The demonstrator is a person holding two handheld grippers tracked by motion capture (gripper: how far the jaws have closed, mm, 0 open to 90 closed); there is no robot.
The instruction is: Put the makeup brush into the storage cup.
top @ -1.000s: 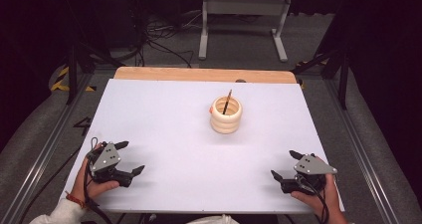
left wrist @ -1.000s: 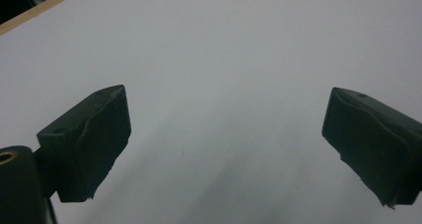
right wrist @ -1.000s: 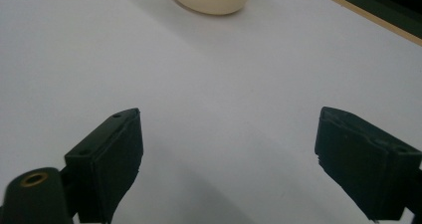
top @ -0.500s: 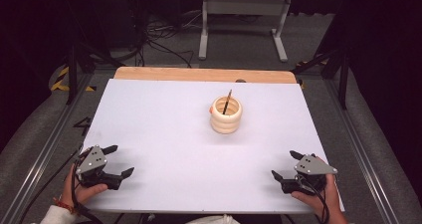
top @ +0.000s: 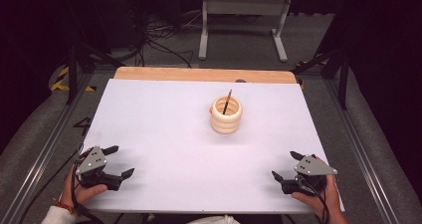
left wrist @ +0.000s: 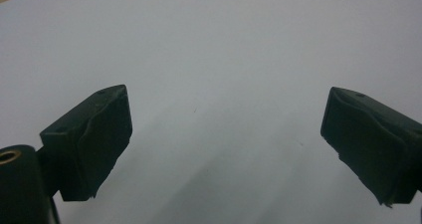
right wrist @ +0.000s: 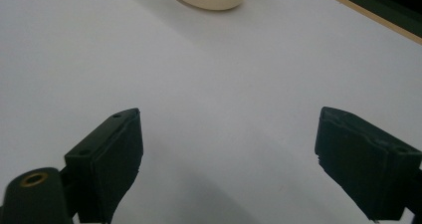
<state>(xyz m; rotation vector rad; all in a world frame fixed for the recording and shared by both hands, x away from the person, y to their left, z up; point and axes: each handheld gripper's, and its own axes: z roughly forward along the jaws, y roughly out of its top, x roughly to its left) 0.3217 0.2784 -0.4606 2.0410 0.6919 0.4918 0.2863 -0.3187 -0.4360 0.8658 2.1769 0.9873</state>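
White counter (top: 164, 134) spreads under me with the stacked ring tower (top: 226, 115) upright at frame center, well apart from both released claws, my left claw (top: 115, 161) at lower left, my right claw (top: 287, 166) at lower right slightly nearer.

We see 1 obstacle on the white table (top: 164, 134): a stack of cream rings (top: 226, 115) with a thin stick (top: 228, 101) rising from its middle, standing toward the far side. All around it the surface lies bare, so a gripper can pass on either side. The left gripper (top: 116, 161) and right gripper (top: 285, 165) sit at the near corners, jaws spread wide, well apart from the stack, with flat bare surface ahead of each.
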